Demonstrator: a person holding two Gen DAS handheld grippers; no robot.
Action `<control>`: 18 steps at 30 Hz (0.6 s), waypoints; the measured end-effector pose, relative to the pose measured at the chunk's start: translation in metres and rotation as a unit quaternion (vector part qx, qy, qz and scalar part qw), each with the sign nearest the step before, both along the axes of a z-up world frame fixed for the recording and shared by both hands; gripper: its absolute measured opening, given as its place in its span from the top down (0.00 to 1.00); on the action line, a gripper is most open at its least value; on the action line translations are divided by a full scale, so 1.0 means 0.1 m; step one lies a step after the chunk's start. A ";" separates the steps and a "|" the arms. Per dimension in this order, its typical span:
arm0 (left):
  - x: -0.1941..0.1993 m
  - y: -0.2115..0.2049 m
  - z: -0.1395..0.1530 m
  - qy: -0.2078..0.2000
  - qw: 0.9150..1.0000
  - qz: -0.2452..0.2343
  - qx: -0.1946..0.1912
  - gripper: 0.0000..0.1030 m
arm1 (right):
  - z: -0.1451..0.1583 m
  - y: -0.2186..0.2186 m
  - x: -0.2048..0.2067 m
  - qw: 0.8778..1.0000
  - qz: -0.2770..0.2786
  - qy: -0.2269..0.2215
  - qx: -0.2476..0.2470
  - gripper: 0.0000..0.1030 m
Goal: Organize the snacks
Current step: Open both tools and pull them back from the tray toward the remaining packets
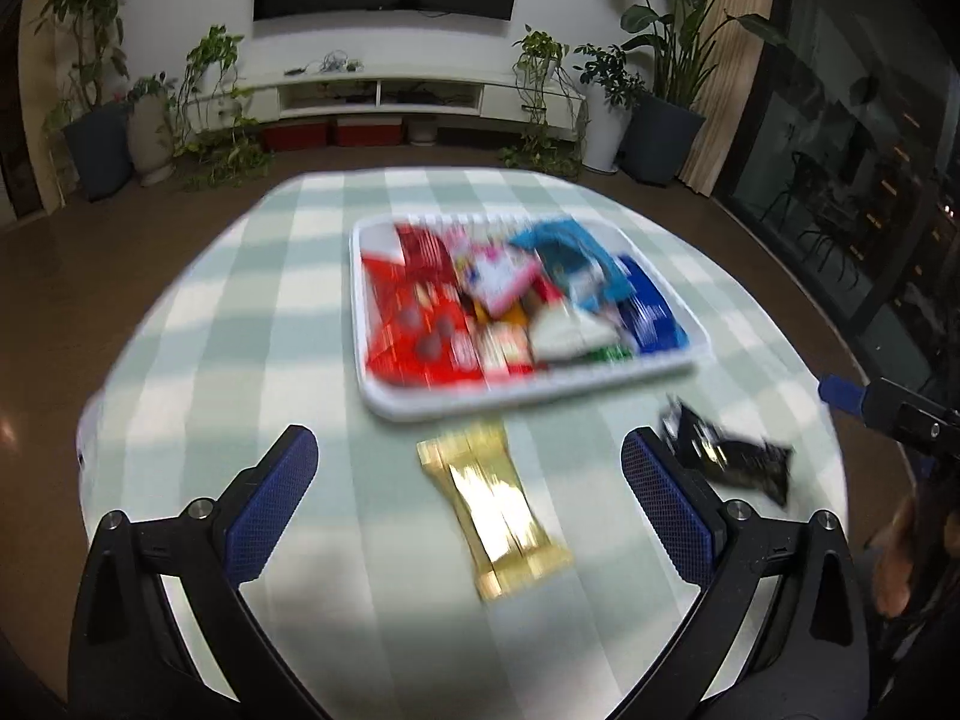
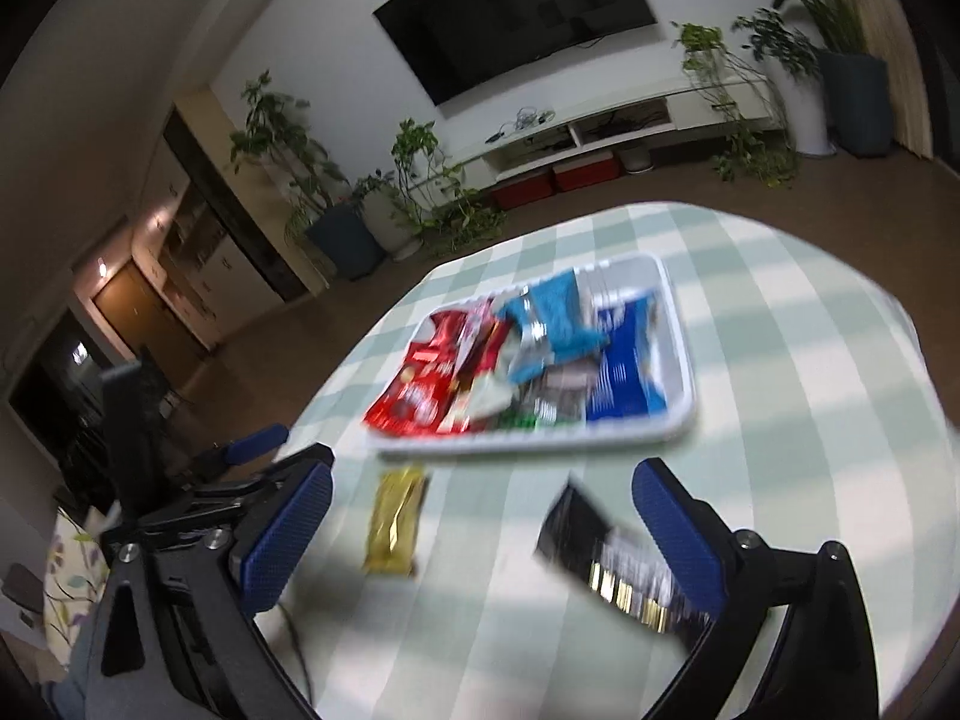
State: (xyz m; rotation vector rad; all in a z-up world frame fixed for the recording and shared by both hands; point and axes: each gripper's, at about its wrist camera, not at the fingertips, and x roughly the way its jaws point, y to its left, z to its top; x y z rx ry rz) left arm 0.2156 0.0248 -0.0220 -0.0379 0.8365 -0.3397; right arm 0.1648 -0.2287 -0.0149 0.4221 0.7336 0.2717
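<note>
we hold the left gripper (image 1: pixel 468 480) and right gripper (image 2: pixel 480 528) wide open, empty, above the gold packet (image 1: pixel 495 516) and what looks like a black packet (image 2: pixel 612 564) on the table (image 1: pixel 240 300).

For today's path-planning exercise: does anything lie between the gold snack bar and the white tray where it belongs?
Nothing visible does. The gold snack bar lies on bare checked tablecloth just short of the white tray. The black snack pack lies off to its right, out of the path.

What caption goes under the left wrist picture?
Open left gripper above a gold snack bar and black packet, before a full white tray.
</note>
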 end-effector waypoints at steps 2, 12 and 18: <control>-0.22 0.01 -0.09 0.011 1.000 0.004 -0.007 0.00 | -0.09 0.01 -0.27 1.000 -0.013 0.004 0.016 0.01; -1.06 -0.05 -0.51 0.078 0.997 0.020 0.004 0.00 | -0.41 0.27 -1.07 0.999 -0.018 0.027 -0.013 0.01; -1.21 -0.11 -0.38 0.059 0.998 0.019 0.020 0.00 | -0.48 0.33 -1.19 0.999 -0.016 0.038 -0.023 0.01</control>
